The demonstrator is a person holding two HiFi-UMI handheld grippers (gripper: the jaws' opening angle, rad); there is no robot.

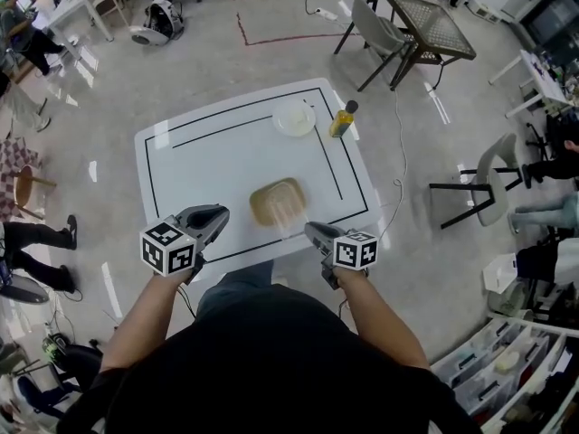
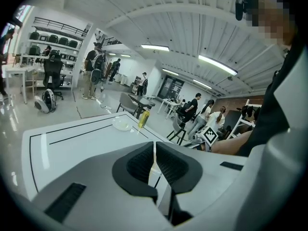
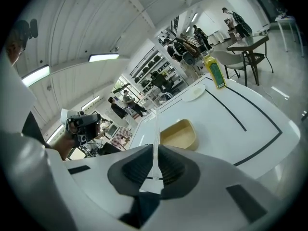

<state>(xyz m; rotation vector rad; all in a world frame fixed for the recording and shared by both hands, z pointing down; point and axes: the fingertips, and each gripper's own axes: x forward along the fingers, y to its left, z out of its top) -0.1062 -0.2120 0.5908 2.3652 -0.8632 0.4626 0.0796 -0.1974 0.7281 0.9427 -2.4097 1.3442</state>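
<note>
Two grippers sit at the near edge of the tabletop (image 1: 217,152) in the head view; the left gripper (image 1: 217,217) is over the near-left part, and the right gripper (image 1: 312,233) is near the middle of that edge. A thin clear strip (image 1: 288,217) runs from the right jaws out over a tan dish (image 1: 271,204); the dish stands just inside the near edge, at its middle. A white plate (image 1: 294,117) lies toward the far edge; a yellow oil bottle (image 1: 343,120) stands upright just beside it, by the far-right corner.

Left gripper view: the jaws are drawn together to a hairline gap; nothing shows between them, and plate and bottle lie well beyond.

Right gripper view: the jaws are closed on the strip's lower end; it stands straight up from the pads, see-through and very slender, its tip blurred; the dish is shallow, rounded at the corners, and looks bare inside.

Judgement: the strip is in hand and held over the dish; any further move calls for steady clamping, since so thin a piece may flex or slip, and for low, level travel over the rim.
</note>
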